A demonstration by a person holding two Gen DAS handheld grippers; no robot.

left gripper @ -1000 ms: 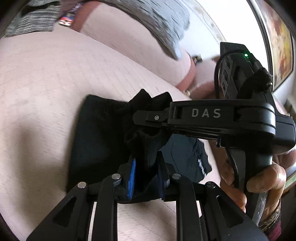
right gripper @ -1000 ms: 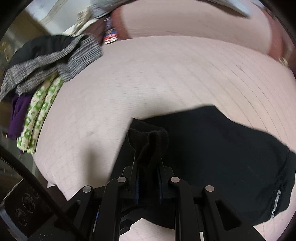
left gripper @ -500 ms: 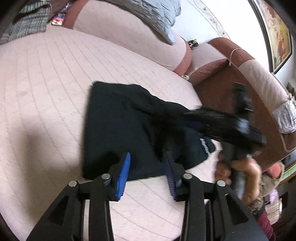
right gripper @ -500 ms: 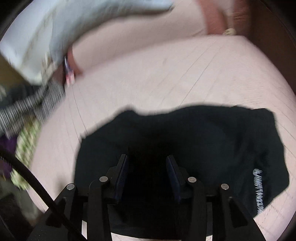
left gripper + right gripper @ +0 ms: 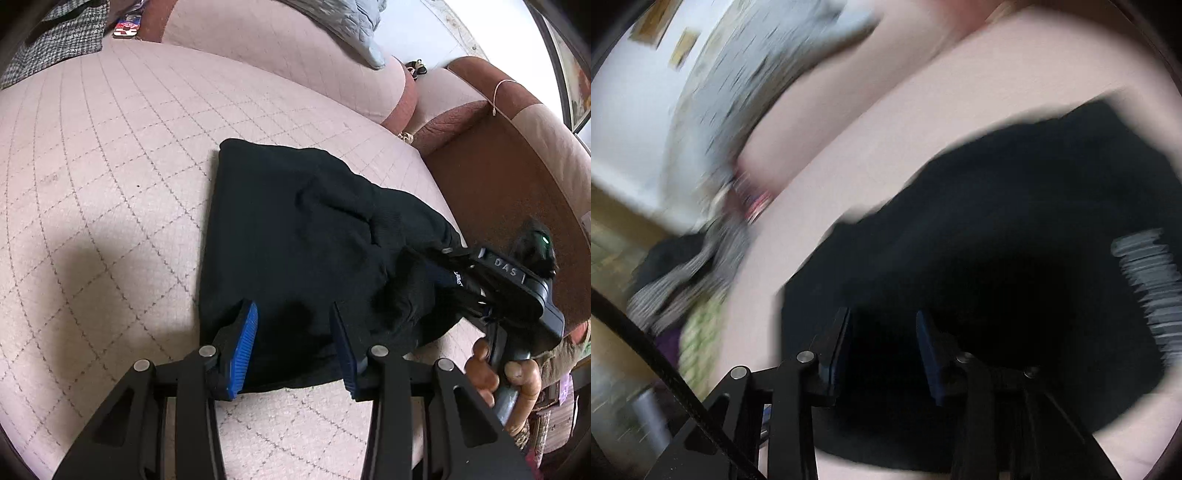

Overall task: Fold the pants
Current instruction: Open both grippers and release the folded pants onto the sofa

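Note:
The black pants [image 5: 295,236] lie folded in a rough square on the pink quilted cushion [image 5: 110,184]. My left gripper [image 5: 291,343] is open and empty, its blue pads just over the near edge of the pants. My right gripper [image 5: 454,273] reaches into the right side of the bundle from the right; in its own blurred view the right gripper [image 5: 882,343] is open with black pants [image 5: 1015,240] under it and nothing between the pads.
A pile of clothes [image 5: 55,37] lies at the far left of the cushion. A grey quilted pillow [image 5: 343,26] rests on the sofa back. A brown armrest [image 5: 498,155] is at the right. The right wrist view is heavily blurred.
Both grippers let go of the pants fabric they held a second ago and opened. The pants dropped flat. The right gripper swung to the right side of the bundle.

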